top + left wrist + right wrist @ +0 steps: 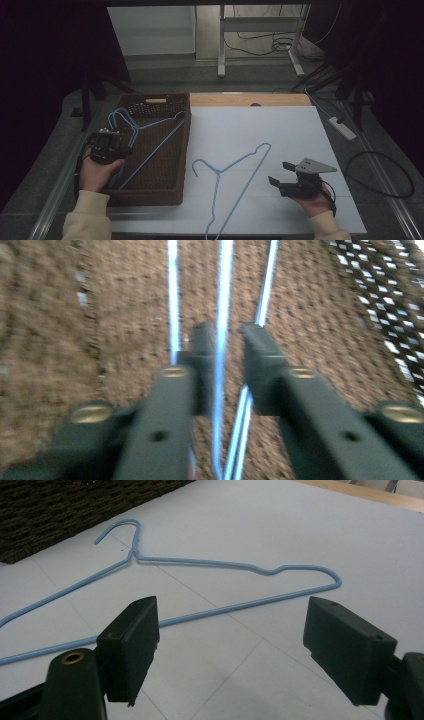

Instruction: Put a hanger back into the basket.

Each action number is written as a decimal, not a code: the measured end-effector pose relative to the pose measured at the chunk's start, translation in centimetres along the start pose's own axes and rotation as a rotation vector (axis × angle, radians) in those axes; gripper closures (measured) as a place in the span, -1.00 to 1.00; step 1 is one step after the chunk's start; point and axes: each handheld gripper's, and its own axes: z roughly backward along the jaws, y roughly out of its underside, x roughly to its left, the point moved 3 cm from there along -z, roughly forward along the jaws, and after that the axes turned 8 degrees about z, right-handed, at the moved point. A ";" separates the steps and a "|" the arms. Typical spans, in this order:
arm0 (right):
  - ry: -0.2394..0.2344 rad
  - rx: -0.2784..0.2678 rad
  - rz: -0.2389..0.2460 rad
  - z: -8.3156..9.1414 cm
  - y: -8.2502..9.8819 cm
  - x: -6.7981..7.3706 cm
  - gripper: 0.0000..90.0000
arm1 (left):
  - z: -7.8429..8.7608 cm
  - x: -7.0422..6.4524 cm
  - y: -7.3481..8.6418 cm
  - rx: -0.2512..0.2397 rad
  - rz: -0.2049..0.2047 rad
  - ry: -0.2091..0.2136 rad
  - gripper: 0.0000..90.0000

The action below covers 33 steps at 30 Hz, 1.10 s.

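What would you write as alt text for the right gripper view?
The right gripper hovers with its jaws wide open above a blue wire hanger lying flat on a white table. A dark woven basket sits at the upper left.

Dim high view, dark at the edges — left gripper view blurred, right gripper view sharp and evenly lit.

Dim room, dark curtains (45, 60) hung on both sides. Grey floor (165, 72) beyond bench (280, 125), white top with bare wooden strip (250, 99) along far edge. White metal frame legs (221, 47) standing on floor behind, loose black cables (260, 42) coiled around them. White power strip (342, 127) lying right of bench, black cable loop (385, 172) near it. Pale panel (150, 30) at back left.
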 end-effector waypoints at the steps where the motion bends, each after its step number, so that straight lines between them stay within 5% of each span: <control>1: 0.000 0.000 0.000 0.0 0.0 0.0 -0.49 | 0.0 0.0 0.0 0.000 0.000 0.000 0.49; 6: 0.000 0.002 -0.001 0.1 0.0 0.0 -0.49 | 1.0 -0.5 -0.2 -0.089 -0.053 -0.011 0.18; 14: 0.000 0.001 -0.002 0.1 0.0 -0.1 -0.49 | 3.7 -2.0 0.1 -0.222 -0.119 0.158 -0.17; 22: -0.004 -0.001 -0.007 0.1 0.0 -0.1 -0.49 | 5.9 -3.7 0.8 -0.278 -0.162 0.239 -0.19; 26: -0.017 0.005 -0.015 0.0 0.1 -0.1 -0.53 | 6.5 -4.5 1.3 -0.274 -0.159 0.299 -0.21; 33: -0.022 0.000 -0.018 0.0 0.0 0.0 -0.56 | 6.3 -6.3 2.9 -0.262 -0.164 0.338 -0.25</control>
